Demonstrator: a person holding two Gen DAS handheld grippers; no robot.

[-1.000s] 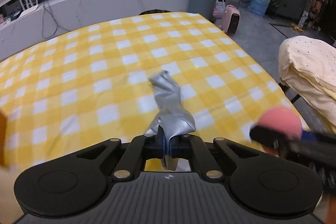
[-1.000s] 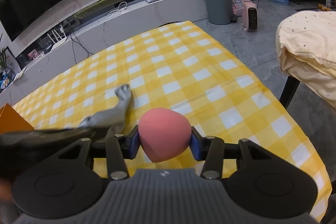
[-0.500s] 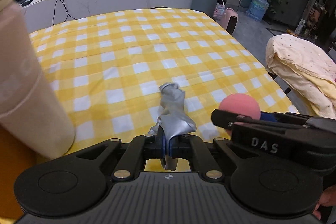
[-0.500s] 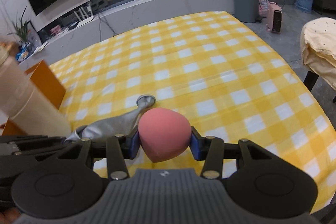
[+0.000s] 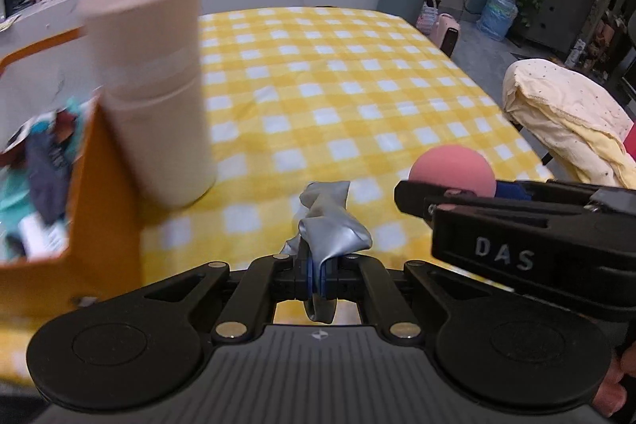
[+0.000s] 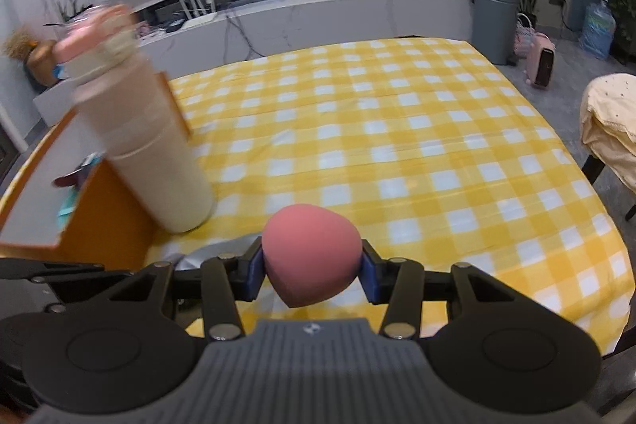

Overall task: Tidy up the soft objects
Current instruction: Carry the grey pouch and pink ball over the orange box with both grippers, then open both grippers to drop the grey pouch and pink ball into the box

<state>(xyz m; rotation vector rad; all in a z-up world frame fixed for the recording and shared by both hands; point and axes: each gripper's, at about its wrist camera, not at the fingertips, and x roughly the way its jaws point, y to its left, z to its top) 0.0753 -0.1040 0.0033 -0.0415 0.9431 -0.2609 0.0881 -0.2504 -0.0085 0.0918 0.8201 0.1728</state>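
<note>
- The left gripper (image 5: pixel 317 275) is holding a crumpled, shiny silver balloon (image 5: pixel 332 229) — its fingers are squeezed almost flat together on the thin rubber, and the balloon is sticking out in front, up off the desk.
- The right gripper (image 6: pixel 312 275) is holding a soft pink egg-shaped sponge (image 6: pixel 311 257). Its fingers are partly open, just wide enough to press on both sides of the sponge.
- Both grippers are swinging to the left. A second ago only the yellow and white checked cloth on the desk (image 6: pixel 397 130) was in front of them; now an orange box (image 5: pixel 107 165) with an open top is coming into view on the left.
- A tall cream bottle with a pink cap (image 5: pixel 147 66) is standing right beside the box, touching or nearly touching its wall — it looks blurry because the cameras are moving fast.
- Bits of blue and teal stuff are already lying inside the box.
- This probably means the two soft things are being carried over to be dropped into the box.
- The bottle is close to the path, so a bump could tip it.
</note>
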